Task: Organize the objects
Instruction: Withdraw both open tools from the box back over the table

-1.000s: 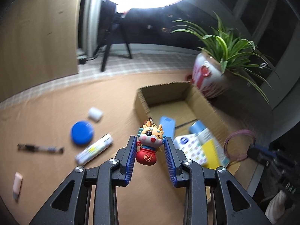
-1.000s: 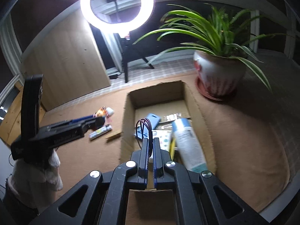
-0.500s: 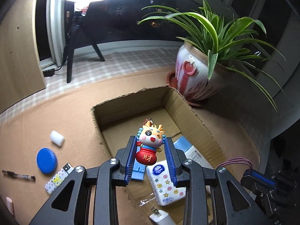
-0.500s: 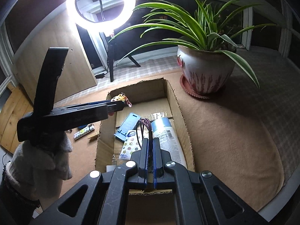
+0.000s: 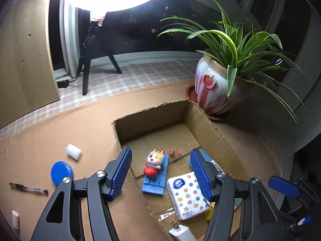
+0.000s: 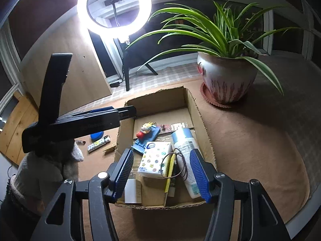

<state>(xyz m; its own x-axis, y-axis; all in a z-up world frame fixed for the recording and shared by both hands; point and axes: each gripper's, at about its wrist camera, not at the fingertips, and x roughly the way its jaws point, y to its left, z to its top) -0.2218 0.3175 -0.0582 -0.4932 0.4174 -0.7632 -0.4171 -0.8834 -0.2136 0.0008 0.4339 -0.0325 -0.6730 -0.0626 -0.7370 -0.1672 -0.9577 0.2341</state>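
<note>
My left gripper is open and empty above the cardboard box. The dragon toy lies in the box on a blue stand; it also shows in the right wrist view. My right gripper is open above the near end of the box. The hair tie lies in the box across a tissue pack and a white tube. The left gripper's fingers reach over the box's left wall.
A potted plant stands behind the box. Left of the box lie a blue lid, a white cap, a pen and a patterned tube. A ring light on a tripod stands at the back. A white charger lies in the box.
Both grippers have opened. The dragon toy dropped from the left gripper into the box. The hair tie dropped from the right gripper onto the items in the box.
</note>
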